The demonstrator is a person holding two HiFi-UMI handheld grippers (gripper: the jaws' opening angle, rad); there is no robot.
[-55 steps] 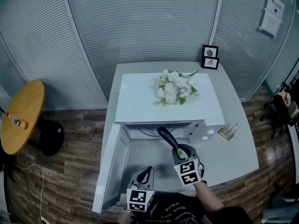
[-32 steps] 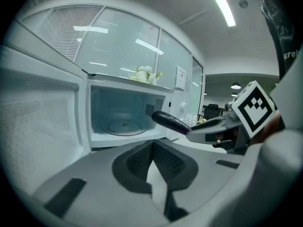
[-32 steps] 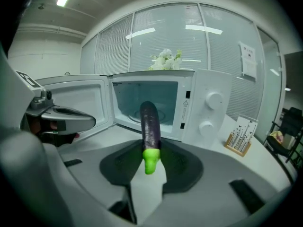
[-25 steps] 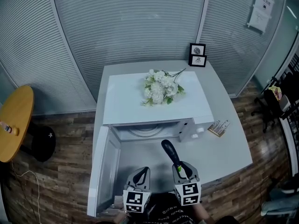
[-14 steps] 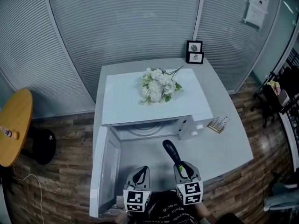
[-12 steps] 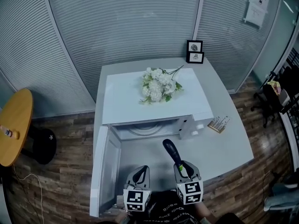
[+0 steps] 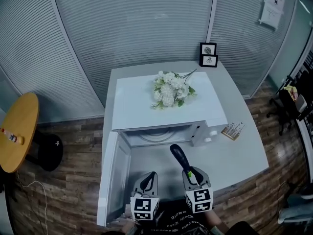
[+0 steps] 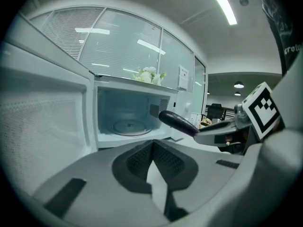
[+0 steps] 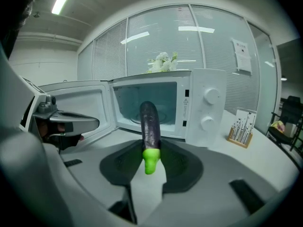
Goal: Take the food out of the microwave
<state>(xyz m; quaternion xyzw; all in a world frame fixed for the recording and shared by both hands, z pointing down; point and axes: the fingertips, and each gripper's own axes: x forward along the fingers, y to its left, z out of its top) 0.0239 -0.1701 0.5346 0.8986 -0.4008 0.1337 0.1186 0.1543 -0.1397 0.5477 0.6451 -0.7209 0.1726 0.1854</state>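
A dark purple eggplant (image 9: 150, 122) with a green stem end sticks out forward from my right gripper (image 9: 150, 161), which is shut on its stem end. In the head view the eggplant (image 7: 178, 156) hangs over the grey table just in front of the open white microwave (image 7: 137, 106). Inside the microwave only the glass turntable (image 8: 128, 126) shows. My left gripper (image 7: 149, 181) is beside the right gripper (image 7: 190, 173), near the table's front edge, shut and empty; its view shows the jaw tips of the left gripper (image 8: 152, 146) meeting.
The microwave door (image 7: 115, 180) stands swung open at the left. White flowers (image 7: 172, 89) lie on the microwave's top. Two small picture frames (image 7: 209, 54) stand behind, a small card holder (image 7: 234, 130) to the right. A round wooden table (image 7: 19, 131) stands far left.
The right gripper has drawn the eggplant a little back from the microwave's mouth toward me. In the last second both grippers hold still; only the head view shifts slightly.
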